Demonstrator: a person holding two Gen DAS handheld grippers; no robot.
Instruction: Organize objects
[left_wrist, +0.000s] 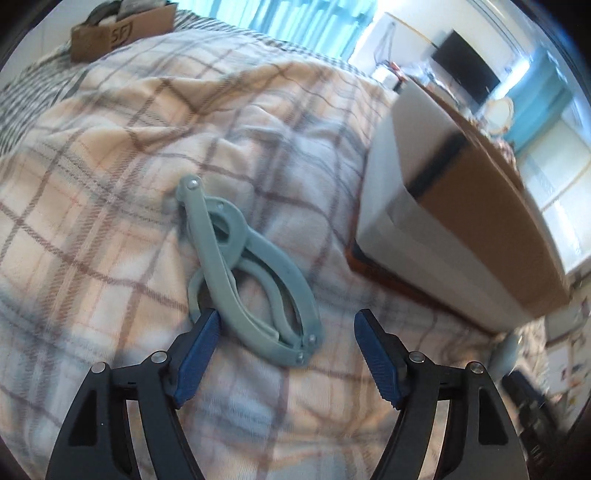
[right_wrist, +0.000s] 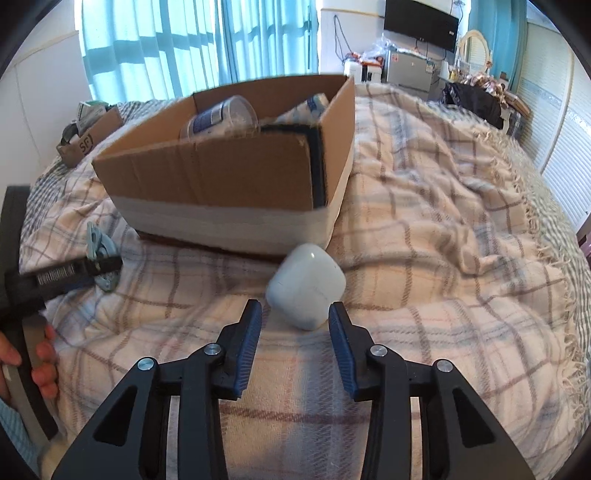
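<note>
A pale blue-grey plastic clip tool lies on the plaid blanket. My left gripper is open, its fingers on either side of the tool's near end. A white rounded case lies on the blanket in front of the cardboard box. My right gripper is open, its fingertips just short of the case. The left gripper and the tool also show at the left of the right wrist view. The box is to the right in the left wrist view.
The big box holds plastic cups and a dark flat item. A smaller cardboard box with items sits at the far side of the bed; it also shows in the right wrist view. Furniture, a TV and curtains stand beyond.
</note>
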